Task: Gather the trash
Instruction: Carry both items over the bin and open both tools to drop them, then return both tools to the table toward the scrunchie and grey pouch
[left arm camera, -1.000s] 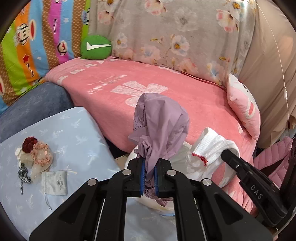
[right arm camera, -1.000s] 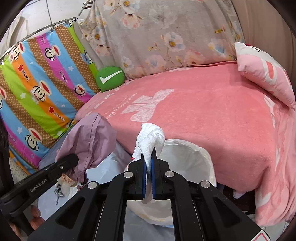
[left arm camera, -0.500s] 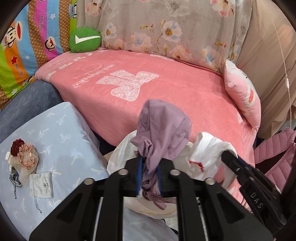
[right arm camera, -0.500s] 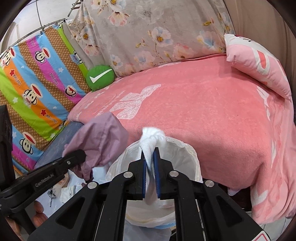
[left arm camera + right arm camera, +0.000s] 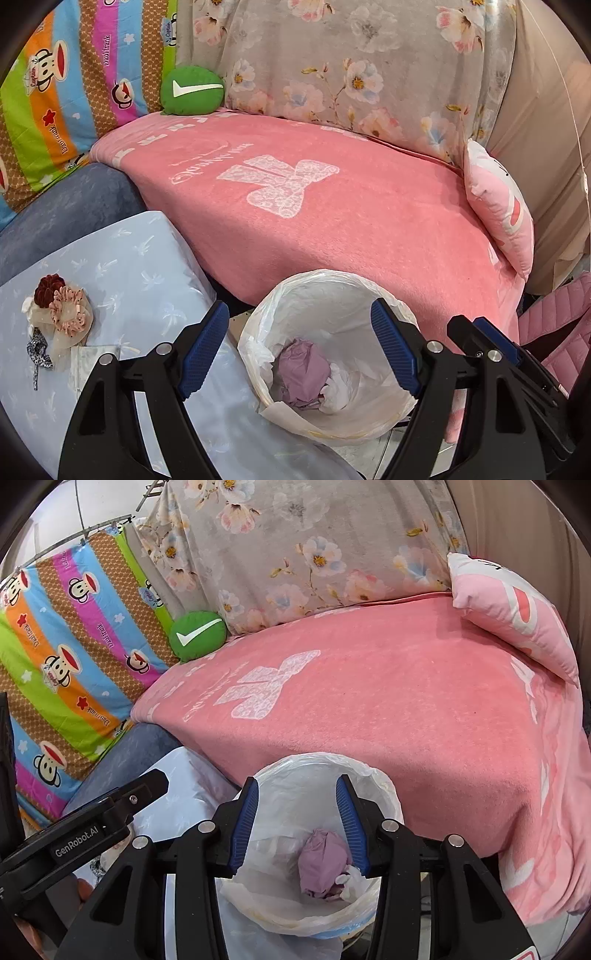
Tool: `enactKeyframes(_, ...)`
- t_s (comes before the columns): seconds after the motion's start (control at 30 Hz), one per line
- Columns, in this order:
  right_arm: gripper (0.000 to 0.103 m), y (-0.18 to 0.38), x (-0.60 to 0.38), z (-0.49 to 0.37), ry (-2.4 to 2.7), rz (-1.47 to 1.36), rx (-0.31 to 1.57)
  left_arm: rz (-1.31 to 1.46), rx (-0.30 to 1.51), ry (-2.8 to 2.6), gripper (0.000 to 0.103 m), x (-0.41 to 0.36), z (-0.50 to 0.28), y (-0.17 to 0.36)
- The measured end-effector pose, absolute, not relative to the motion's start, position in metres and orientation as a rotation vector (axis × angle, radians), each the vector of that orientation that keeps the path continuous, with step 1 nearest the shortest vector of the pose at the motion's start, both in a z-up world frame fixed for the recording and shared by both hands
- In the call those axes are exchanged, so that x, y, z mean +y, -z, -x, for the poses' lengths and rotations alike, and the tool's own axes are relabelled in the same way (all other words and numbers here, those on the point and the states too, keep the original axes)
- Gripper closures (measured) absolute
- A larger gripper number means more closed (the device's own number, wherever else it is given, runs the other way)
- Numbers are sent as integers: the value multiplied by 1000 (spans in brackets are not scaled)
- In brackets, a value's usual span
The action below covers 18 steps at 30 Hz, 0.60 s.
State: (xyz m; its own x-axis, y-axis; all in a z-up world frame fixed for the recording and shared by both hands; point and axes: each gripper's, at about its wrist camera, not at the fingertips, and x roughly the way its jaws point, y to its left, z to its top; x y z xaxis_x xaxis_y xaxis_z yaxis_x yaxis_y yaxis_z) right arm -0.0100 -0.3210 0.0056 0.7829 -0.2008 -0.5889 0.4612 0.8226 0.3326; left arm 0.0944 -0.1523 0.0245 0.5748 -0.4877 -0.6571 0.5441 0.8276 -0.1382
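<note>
Both tongs hang over the lined trash bin, and both have just been spreading apart. The left tongs gape wide with nothing between the blue pads; the right tongs stand released too, empty.

Down in the trash bin, the purple crumpled bag lies at the bottom, the white wad touching it on its right.

Behind the trash bin runs a bed under a pink blanket with a white bow print. A pink pillow sits beyond the bin on the right, a round green cushion with a white tick far behind it on the left. Floral fabric and a striped monkey-print sheet hang at the back.

Left of the trash bin lies a pale blue cushion carrying hair scrunchies.
</note>
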Motion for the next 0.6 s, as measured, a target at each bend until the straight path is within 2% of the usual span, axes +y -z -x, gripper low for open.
enactKeyframes(0.5, 53, -11, -288, 3, 327, -450, 588, -23, 735, 536, 27, -107, -99, -25)
enactKeyframes(0.6, 47, -12, -277, -1, 305, -454, 592, -7, 736, 506, 27, -94, -102, -24)
